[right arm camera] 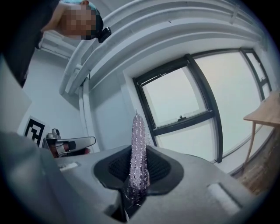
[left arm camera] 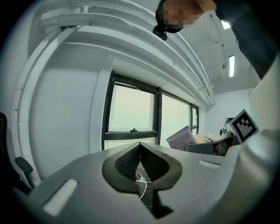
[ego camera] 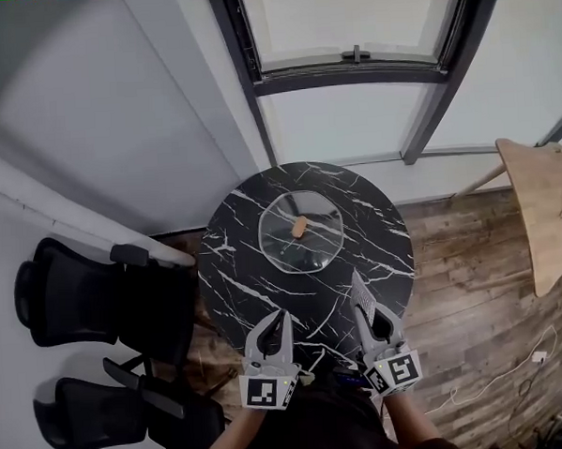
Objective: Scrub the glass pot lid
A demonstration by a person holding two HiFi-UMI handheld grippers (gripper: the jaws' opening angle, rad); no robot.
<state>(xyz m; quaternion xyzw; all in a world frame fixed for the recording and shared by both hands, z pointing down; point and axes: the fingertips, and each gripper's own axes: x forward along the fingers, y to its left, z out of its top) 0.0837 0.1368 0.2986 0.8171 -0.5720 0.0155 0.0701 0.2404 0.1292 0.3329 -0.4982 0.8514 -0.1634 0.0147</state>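
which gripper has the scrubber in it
The right gripper: a silvery, sparkly scrubber stands clamped between its jaws. The left gripper is shut with nothing in it.

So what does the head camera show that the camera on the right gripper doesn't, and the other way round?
Only the head view shows the glass pot lid lying on the round black marble table, with neither gripper touching it, and the black chairs beside it. Only the right gripper view shows the jaws pressed against both sides of the glittery scrubbing pad, and the ceiling overhead. Both show the right gripper with the pad sticking out of it, and the window.
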